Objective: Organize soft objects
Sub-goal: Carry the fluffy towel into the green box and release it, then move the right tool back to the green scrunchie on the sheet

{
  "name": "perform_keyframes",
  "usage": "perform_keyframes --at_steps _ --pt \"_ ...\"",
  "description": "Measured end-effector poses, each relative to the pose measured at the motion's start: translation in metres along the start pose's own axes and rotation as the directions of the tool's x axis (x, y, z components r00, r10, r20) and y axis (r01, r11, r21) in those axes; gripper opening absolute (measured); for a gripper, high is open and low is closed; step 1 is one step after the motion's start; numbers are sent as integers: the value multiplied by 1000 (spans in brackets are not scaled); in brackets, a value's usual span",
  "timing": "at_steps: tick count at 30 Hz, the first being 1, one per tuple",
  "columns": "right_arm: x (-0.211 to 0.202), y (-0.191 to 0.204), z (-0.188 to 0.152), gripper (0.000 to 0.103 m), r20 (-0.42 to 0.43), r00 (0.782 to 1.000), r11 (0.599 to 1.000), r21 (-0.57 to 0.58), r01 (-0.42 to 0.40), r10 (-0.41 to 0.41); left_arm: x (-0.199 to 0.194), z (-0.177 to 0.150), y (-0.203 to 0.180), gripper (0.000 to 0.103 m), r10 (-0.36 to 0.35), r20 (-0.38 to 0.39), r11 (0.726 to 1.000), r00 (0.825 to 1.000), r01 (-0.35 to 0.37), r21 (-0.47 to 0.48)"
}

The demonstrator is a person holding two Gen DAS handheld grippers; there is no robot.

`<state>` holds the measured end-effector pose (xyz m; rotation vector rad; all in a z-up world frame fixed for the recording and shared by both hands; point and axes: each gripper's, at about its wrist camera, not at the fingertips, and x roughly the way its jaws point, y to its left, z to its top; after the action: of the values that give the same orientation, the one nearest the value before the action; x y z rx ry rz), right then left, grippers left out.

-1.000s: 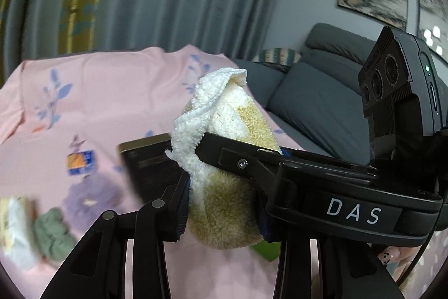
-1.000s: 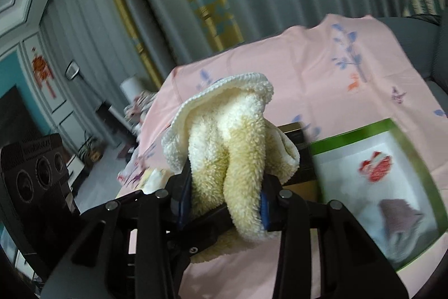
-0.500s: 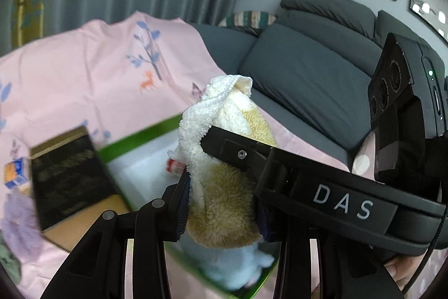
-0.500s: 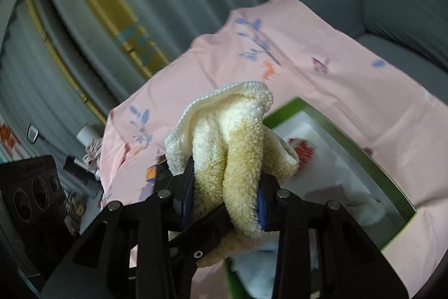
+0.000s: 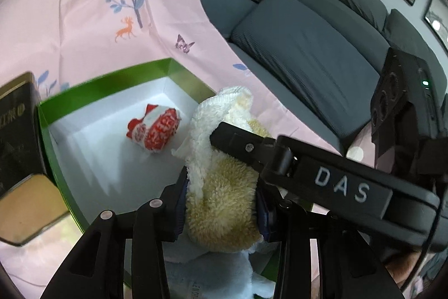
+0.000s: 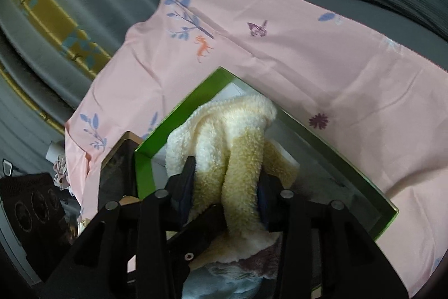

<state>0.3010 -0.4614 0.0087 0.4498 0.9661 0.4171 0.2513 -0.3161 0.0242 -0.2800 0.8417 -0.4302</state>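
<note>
- You hold one fluffy cream-and-tan towel [image 5: 224,187] between both tools, over the open green box [image 5: 106,80] that sits on the pink printed cloth [image 5: 84,18].
- Your left tool [image 5: 221,201] is closed partway on the tan end of the towel; both blue pads press into the pile.
- Your right tool [image 6: 226,189] grips a bunched fold of the same towel, and its jaws are opening at this moment, with the pads appearing to touch the fabric on both sides.
- The towel's long axis runs away from you, rising out of the tools toward the box's far corner, its cream end uppermost.
- The relation that matters: the box floor lies directly below and just ahead of both tools, so the coming move looks like a short drop, not a reach sideways. Both hands are about equally near.
- The left view shows the box's white floor [image 5: 112,159] with a red-and-white wrapped item [image 5: 156,128] lying well clear of the towel, a pale blue soft item [image 5: 212,271] beneath the tools, and a dark box [image 5: 16,136] just beside the green wall.
- The right view hides the wrapped item behind the towel, but shows a mauve soft item [image 6: 252,265] under the towel and the box's near right corner [image 6: 392,212].
- A grey sofa [image 5: 308,52] sits beyond the cloth.
</note>
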Motion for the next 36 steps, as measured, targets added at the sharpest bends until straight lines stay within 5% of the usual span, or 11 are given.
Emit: perform_keyframes --at_steps 4,9,17,20,26,31,36 --pt "-6 0 0 52 24 1000 1000 -4 12 -12 -13 -5 3 45 4 11 1000 1000 -4 -6" --pt "-28 7 2 64 117 993 999 -26 35 -32 -50 -7 8 75 46 77 999 996 -46 -2" --pt "-50 29 -5 68 169 986 997 -71 8 5 -134 -23 39 77 131 194 989 972 -115 -89" --pt "-57 44 -12 78 180 983 994 -111 -11 31 -163 -36 60 91 188 236 971 953 -145 -190" --pt "-63 85 -32 81 174 981 974 -220 -48 88 -204 -72 96 92 286 254 927 924 -200 -317" --pt "-59 124 -53 93 174 982 945 -327 -11 71 -236 -108 132 92 427 253 862 868 -307 -403" --pt "-44 160 -76 95 92 985 915 -390 -99 146 -257 -145 174 92 553 178 786 814 -438 -436"
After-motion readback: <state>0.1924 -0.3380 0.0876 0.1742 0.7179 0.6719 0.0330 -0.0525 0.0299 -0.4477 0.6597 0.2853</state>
